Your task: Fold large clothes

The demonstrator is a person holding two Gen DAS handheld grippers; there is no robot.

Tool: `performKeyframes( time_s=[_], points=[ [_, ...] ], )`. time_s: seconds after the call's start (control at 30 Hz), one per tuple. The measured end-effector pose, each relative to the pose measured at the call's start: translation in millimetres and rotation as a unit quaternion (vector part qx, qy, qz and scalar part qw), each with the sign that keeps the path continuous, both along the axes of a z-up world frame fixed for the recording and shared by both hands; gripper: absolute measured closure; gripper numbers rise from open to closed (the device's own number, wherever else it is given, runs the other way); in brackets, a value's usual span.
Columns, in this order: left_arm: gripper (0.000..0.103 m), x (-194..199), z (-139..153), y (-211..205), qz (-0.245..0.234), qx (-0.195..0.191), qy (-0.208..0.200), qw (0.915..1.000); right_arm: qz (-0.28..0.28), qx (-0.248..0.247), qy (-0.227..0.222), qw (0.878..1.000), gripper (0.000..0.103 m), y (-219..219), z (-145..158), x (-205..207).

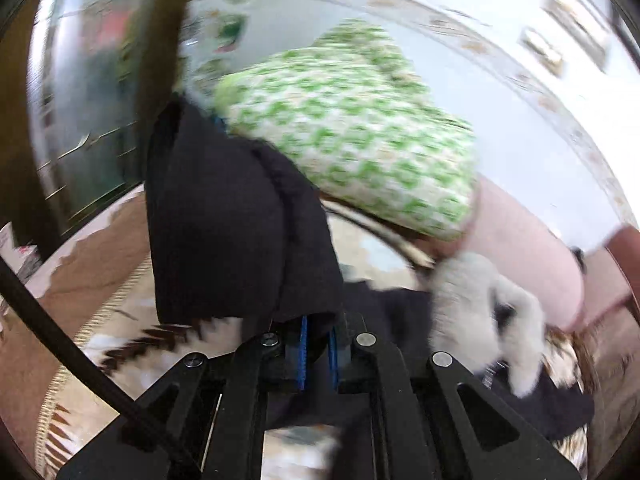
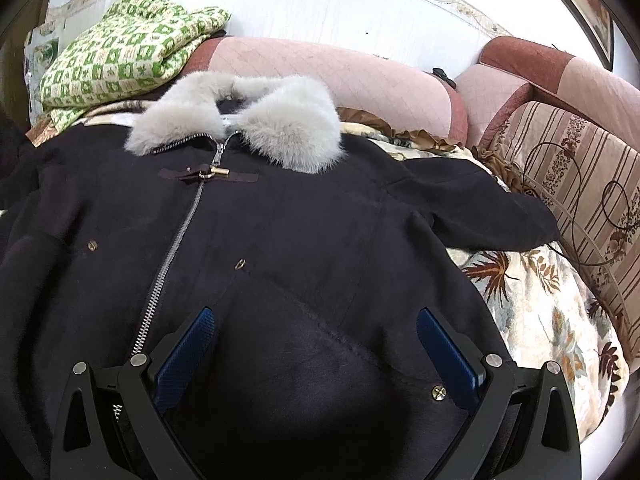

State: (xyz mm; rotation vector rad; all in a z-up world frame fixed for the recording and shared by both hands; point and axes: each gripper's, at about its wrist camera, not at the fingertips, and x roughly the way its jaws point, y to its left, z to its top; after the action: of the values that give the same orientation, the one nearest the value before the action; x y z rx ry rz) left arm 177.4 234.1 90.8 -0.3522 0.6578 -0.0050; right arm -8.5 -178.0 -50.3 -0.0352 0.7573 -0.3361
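Observation:
A dark navy coat [image 2: 280, 240] with a grey fur collar [image 2: 240, 120] and a metal zipper [image 2: 176, 248] lies front-up on a sofa. One sleeve [image 2: 480, 208] spreads out to the right. My right gripper [image 2: 316, 344] hovers over the coat's lower front, open, its blue pads [image 2: 444, 356] wide apart with only flat cloth beneath. In the blurred left wrist view my left gripper [image 1: 318, 344] is shut on a fold of the dark coat [image 1: 224, 216], which stands lifted up in front of the camera. The fur collar [image 1: 480, 300] shows at the right there.
A green-and-white patterned blanket [image 2: 124, 56] is piled at the sofa's back left. Pink sofa cushions [image 2: 340, 76] line the back, and a striped cushion [image 2: 580, 184] stands at the right. A leaf-print cover [image 2: 540, 300] lies under the coat. A black cable [image 1: 60, 340] crosses the left wrist view.

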Motion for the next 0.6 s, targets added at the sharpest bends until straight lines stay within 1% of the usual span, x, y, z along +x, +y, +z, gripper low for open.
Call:
performKeyframes(
  time_s=[0.13,0.23,0.3,0.4,0.53,0.57,0.6],
  points=[
    [0.096,-10,3,-59,-0.063,0.007,-0.012,0.9979,-0.01,0.015,-0.022,1.0,0.001,-7,10,-5],
    [0.096,-10,-9,-111,-0.114,0.007,-0.003,0.9934,-0.02,0.015,-0.032,0.999,0.001,-13,15,-6],
    [0.096,-9,-20,-134,-0.139,0.002,0.008,0.9902,-0.027,0.014,-0.035,0.999,0.001,-17,16,-5],
    [0.096,-8,-47,-178,-0.179,0.005,0.035,0.9833,-0.033,0.028,-0.035,0.998,0.001,-25,18,-5],
    [0.096,-10,-83,-215,-0.201,0.024,0.069,0.9769,-0.045,0.049,-0.031,0.997,0.001,-36,17,-3],
    [0.095,-9,-96,-223,-0.199,0.038,0.084,0.9756,-0.049,0.058,-0.028,0.997,0.001,-40,15,-1],
    [0.095,-7,-108,-231,-0.191,0.063,0.098,0.9746,-0.051,0.07,-0.023,0.996,0.001,-43,14,0]
  ],
)
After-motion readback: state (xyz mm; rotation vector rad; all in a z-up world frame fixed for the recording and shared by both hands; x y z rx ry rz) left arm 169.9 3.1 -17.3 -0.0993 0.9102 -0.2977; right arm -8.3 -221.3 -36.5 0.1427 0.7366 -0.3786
